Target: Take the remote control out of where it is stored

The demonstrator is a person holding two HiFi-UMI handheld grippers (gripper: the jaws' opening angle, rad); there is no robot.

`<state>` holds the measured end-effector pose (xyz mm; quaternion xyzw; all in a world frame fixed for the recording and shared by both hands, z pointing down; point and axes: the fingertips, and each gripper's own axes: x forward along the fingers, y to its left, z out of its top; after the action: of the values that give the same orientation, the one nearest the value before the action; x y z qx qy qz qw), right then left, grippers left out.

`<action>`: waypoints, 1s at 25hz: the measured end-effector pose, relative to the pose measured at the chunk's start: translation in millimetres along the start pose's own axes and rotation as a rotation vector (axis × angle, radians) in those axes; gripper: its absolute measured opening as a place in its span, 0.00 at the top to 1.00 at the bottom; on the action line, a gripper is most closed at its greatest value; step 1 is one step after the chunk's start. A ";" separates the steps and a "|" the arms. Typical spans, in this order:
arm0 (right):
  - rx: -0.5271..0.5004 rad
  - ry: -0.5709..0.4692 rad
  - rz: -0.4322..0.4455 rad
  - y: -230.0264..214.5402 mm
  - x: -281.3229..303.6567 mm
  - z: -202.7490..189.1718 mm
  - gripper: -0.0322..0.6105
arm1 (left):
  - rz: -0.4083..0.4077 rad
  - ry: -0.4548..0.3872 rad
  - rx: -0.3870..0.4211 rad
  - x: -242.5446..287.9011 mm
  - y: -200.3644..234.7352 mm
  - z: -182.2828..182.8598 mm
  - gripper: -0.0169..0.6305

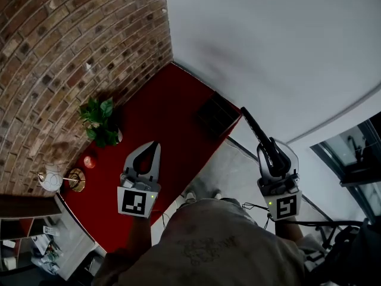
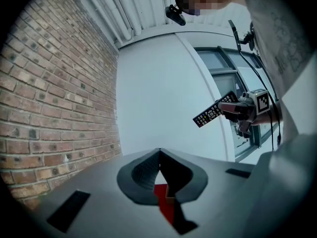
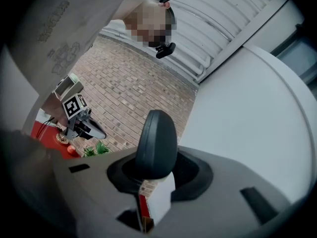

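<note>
The black remote control (image 1: pixel 255 131) is up in the air over the right end of the red cabinet top (image 1: pixel 161 109), and my right gripper (image 1: pixel 274 151) is shut on its lower end. In the right gripper view the remote's smooth back (image 3: pixel 156 140) stands up between the jaws. The left gripper view shows its button side (image 2: pixel 213 111) sticking out of the right gripper (image 2: pixel 243 112). My left gripper (image 1: pixel 155 145) hovers over the red top, shut, its tips (image 2: pixel 159 157) touching with nothing between them.
A dark slatted box (image 1: pixel 218 114) lies on the red top near the white wall. A small green plant (image 1: pixel 99 121), a red round thing (image 1: pixel 89 161), a brass dish (image 1: pixel 75 179) and a white pot (image 1: pixel 52 178) stand by the brick wall (image 1: pixel 71 46). A window (image 1: pixel 351 154) is at right.
</note>
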<state>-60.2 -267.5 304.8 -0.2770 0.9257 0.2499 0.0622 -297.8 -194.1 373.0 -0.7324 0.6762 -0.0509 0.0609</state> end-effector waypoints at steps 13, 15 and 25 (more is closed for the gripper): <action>-0.043 0.100 0.038 27.8 -17.9 1.1 0.78 | -0.054 0.024 -0.062 -8.0 -7.4 -32.4 0.98; -0.041 0.092 0.041 24.3 -27.7 2.6 0.78 | -0.049 0.025 -0.069 -11.2 -17.4 -29.7 0.98; 0.019 0.050 0.029 -13.1 -93.1 5.9 0.78 | 0.014 0.074 -0.034 -37.8 -79.8 -15.6 0.98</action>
<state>24.9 -229.2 317.7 -0.2690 0.9332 0.2350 0.0383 -224.8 -150.5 401.3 -0.7261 0.6839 -0.0663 0.0238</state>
